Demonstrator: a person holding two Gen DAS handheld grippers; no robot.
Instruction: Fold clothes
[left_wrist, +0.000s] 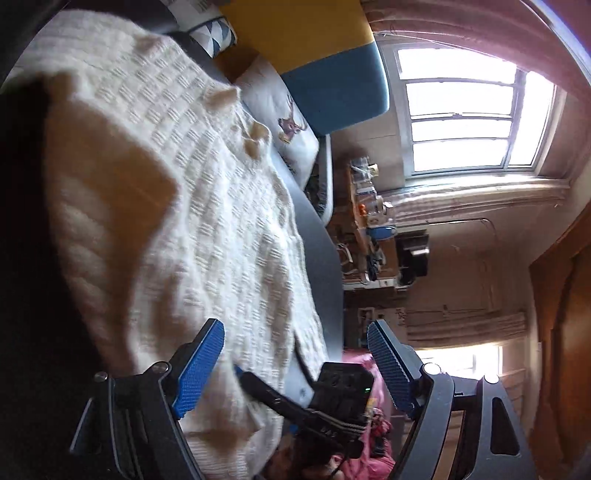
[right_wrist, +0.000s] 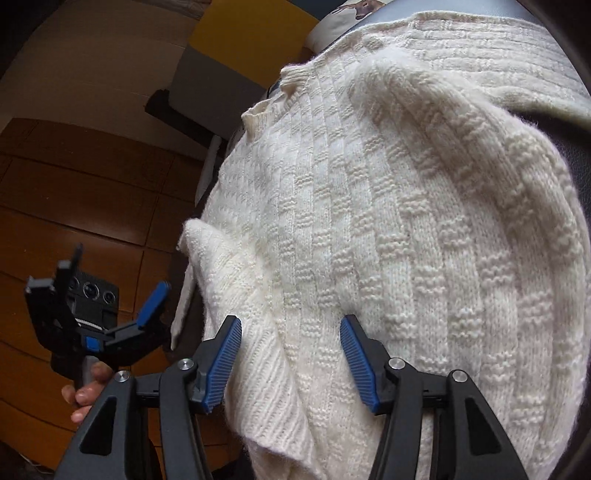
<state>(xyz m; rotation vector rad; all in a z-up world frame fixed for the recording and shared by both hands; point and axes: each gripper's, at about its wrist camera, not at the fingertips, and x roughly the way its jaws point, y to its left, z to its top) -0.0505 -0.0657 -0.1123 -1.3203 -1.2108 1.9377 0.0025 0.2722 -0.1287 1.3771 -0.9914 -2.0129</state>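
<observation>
Left wrist view. One left gripper (left_wrist: 295, 360), two blue-padded fingers (left_wrist: 201, 369) spread wide apart, nothing between them. One cream knitted sweater (left_wrist: 207, 206) spread over a dark grey bench (left_wrist: 328, 266), its basket-weave body filling the left half of the view; a folded part lies close to the lens at far left (blurred). The second tool, the right gripper (left_wrist: 341, 402), crosses the foreground as a black body with a green light; its fingers cannot be made out here. Seen in this view alone: one white cushion with a deer print (left_wrist: 286, 122), one triangle-patterned cushion (left_wrist: 214, 35), a yellow and blue panel (left_wrist: 317, 59), two windows (left_wrist: 469, 114), a cluttered shelf unit (left_wrist: 373, 229), something pink (left_wrist: 369, 435) low down.

Right wrist view. The right gripper (right_wrist: 290, 360), two blue ribbed fingers (right_wrist: 221, 369) standing apart, hovers over the sweater (right_wrist: 406, 240) with knit showing between them (contact cannot be told). One sleeve (right_wrist: 461, 155) lies folded across the body; a ribbed hem edge (right_wrist: 258, 369) sits between the fingers. Neckline (right_wrist: 280, 92) toward the top. Seen in this view alone: the left gripper (right_wrist: 122, 310) from the front, off the sweater's edge, fingers apart, held by one hand (right_wrist: 86, 387); wooden floor (right_wrist: 74, 184).
</observation>
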